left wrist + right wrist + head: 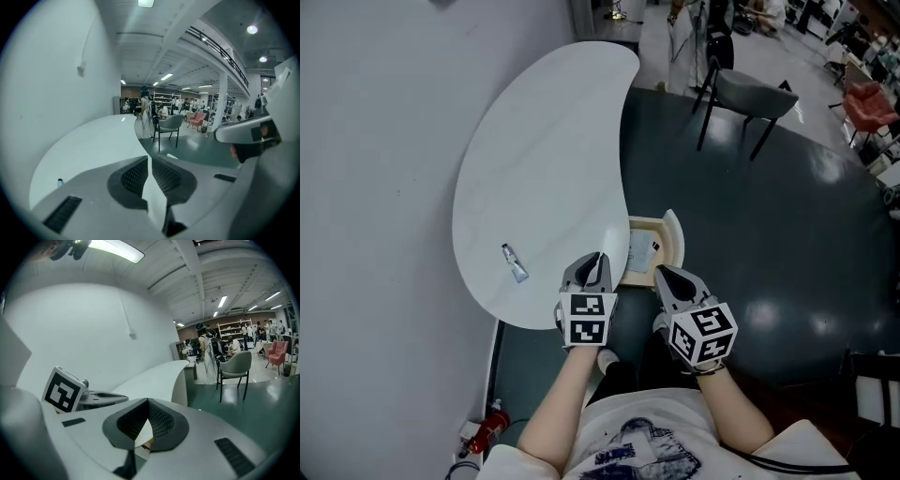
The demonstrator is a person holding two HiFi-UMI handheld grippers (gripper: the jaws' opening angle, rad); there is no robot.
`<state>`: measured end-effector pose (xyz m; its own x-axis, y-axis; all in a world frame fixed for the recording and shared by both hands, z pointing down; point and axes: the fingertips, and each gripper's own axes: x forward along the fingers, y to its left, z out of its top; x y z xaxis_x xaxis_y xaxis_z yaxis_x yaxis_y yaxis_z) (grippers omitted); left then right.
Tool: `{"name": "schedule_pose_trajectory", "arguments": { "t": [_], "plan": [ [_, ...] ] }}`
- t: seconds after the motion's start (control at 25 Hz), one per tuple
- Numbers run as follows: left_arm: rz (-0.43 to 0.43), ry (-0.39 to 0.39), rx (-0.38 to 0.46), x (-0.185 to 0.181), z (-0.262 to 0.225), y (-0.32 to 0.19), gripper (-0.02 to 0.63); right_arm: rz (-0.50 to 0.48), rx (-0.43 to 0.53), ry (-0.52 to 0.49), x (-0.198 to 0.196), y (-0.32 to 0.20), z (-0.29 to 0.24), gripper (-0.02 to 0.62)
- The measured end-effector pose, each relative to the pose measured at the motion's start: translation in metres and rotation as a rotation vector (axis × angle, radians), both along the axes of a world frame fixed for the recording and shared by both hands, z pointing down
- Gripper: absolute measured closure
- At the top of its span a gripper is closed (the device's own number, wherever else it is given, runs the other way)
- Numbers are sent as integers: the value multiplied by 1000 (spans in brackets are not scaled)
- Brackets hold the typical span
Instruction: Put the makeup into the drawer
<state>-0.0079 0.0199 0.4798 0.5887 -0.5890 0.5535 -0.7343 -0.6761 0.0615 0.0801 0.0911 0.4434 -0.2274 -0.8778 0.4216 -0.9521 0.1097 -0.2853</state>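
A small silvery makeup tube (pixel 515 263) lay on its own on the white kidney-shaped tabletop (pixel 544 150), near the table's front edge and well apart from both grippers. Any print on the tube was too small to read. In the left gripper view the tube (pixel 60 183) showed only as a tiny speck at the table's near left edge.

Under the table's right edge a shallow pale wooden drawer (pixel 643 223) stood pulled open. A white sheet (pixel 638 253) with a dark mark lay inside it, and the mark could not be read.

The left gripper (pixel 598 259) hung over the table's front edge, just left of the drawer, with its jaws clenched together on nothing (pixel 150 160). The right gripper (pixel 662 273) was held just before the drawer's front, its jaws likewise clenched and empty (pixel 147 402). Each carried a cube with black-and-white square markers (pixel 586 319), which bore patterns and no letters.

The person's white T-shirt (pixel 647 441) bore a dark blue print, which was illegible. A grey shell chair on black legs (pixel 752 97) stood on the dark green floor (pixel 769 225) beyond the table. A red canister (pixel 491 427) lay at the foot of the wall.
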Motion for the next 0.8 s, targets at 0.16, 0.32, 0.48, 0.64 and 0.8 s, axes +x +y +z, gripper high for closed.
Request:
{"name": "schedule_pose_trajectory", "arguments": {
  "t": [0.16, 0.32, 0.48, 0.64, 0.8],
  "plan": [
    [-50, 16, 37, -43, -29, -2, 540, -36, 42, 3, -35, -7, -25, 575],
    [-83, 27, 71, -79, -55, 0, 540, -76, 79, 14, -68, -10, -48, 575],
    [-94, 44, 120, -106, -86, 7, 540, -104, 108, 28, -93, -8, -68, 575],
    [-103, 60, 165, -129, -106, 16, 540, -127, 138, 39, -114, -4, -82, 575],
    [-110, 69, 205, -150, -126, 28, 540, -150, 165, 44, -132, 1, -94, 575]
  ]
}}
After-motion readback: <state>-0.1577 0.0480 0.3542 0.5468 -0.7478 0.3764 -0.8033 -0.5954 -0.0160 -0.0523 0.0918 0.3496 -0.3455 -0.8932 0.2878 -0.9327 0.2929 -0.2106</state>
